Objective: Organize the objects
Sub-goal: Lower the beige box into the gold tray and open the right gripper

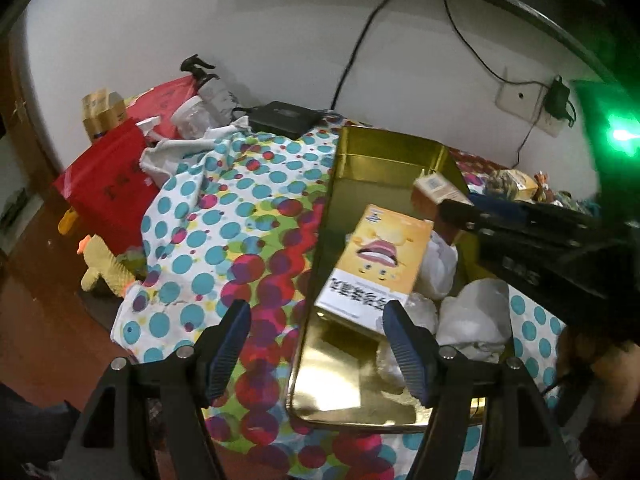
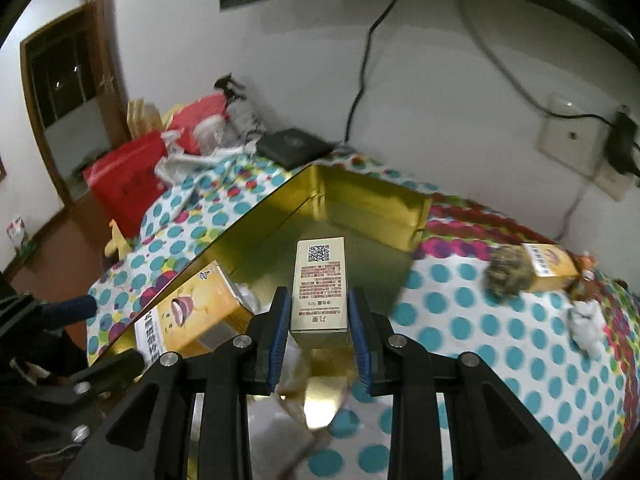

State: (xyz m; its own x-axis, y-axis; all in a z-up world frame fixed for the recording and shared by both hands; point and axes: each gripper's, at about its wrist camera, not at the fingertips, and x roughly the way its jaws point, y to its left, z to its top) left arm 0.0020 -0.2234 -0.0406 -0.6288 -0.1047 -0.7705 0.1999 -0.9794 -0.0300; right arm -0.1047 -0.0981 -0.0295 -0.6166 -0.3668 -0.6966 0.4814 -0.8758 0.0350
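Observation:
A gold tin tray [image 1: 352, 184] [image 2: 360, 196] lies on the dotted cloth. Inside it lie a yellow box with a mouth picture [image 1: 380, 256] [image 2: 192, 312] and white crumpled wrappers [image 1: 472, 312]. My right gripper [image 2: 319, 312] is shut on a small gold box with a QR code [image 2: 320, 280] and holds it over the tray. It shows in the left wrist view as the small box [image 1: 434, 188] at the tip of the right gripper [image 1: 444, 208]. My left gripper [image 1: 316, 316] is open and empty over the tray's near left edge.
A red bag [image 1: 108, 188], a spray bottle [image 1: 208, 80], a jar and a black device [image 1: 284, 118] sit at the back left. A yellow toy [image 1: 102, 268] lies at the left. Another yellow box [image 2: 548, 266] and a brown clump [image 2: 504, 274] lie right of the tray.

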